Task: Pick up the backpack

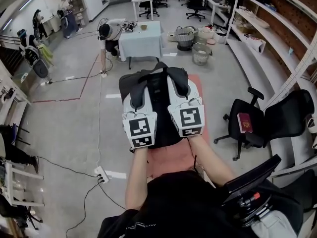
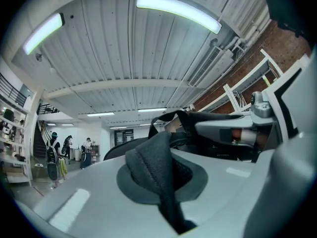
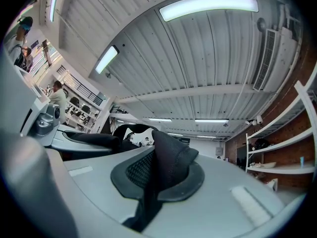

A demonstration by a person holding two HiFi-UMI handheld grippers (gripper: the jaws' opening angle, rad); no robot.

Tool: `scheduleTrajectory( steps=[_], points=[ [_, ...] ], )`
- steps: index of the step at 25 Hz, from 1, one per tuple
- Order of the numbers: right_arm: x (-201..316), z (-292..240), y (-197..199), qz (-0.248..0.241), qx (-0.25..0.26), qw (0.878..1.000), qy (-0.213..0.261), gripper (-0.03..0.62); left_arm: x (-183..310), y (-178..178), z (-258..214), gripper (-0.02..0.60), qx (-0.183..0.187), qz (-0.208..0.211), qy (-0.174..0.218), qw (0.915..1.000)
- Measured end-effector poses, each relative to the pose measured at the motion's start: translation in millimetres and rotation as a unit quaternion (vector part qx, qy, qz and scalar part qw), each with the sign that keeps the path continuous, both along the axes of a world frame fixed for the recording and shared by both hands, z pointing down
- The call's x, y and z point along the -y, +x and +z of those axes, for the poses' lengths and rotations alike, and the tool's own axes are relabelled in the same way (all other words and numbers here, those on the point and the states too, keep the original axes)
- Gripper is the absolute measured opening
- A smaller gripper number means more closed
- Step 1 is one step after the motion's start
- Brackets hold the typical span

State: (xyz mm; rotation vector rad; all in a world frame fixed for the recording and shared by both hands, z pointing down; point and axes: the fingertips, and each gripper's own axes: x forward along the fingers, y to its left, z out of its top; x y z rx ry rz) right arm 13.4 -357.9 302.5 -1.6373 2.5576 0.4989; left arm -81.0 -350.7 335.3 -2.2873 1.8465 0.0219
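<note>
A black backpack (image 1: 161, 110) hangs in front of me over a pink surface (image 1: 171, 158), seen from its strap side. My left gripper (image 1: 135, 102) is shut on the left shoulder strap (image 1: 139, 89); in the left gripper view the black mesh strap (image 2: 153, 165) is pinched between the pale jaws of the left gripper (image 2: 166, 185). My right gripper (image 1: 186, 97) is shut on the right shoulder strap (image 1: 179, 81), and its own view shows that strap (image 3: 168, 160) clamped in the right gripper (image 3: 157, 180). Both grippers point a little upward, side by side.
A black office chair (image 1: 257, 125) with a red book (image 1: 244, 122) on its seat stands at the right, with shelves (image 1: 257, 29) behind it. Farther off are a cloth-covered table (image 1: 141, 39), wire baskets (image 1: 194, 42) and a bent-over person (image 1: 108, 33). A power strip (image 1: 101, 173) lies on the floor.
</note>
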Motion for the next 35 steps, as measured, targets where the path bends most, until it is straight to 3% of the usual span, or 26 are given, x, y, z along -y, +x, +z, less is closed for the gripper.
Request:
scheduleTrajectory(
  steps=[15, 35],
  points=[
    [7.9, 16.4, -3.8, 0.006, -0.02, 1.0, -0.006, 0.032, 9.2, -2.3, 17.9, 0.005, 0.0, 0.006, -0.025, 0.9997],
    [15.6, 22.3, -3.0, 0.004, -0.024, 1.0, -0.009, 0.032, 16.8, -1.2, 24.1, 0.006, -0.01, 0.006, -0.029, 0.9995]
  ],
)
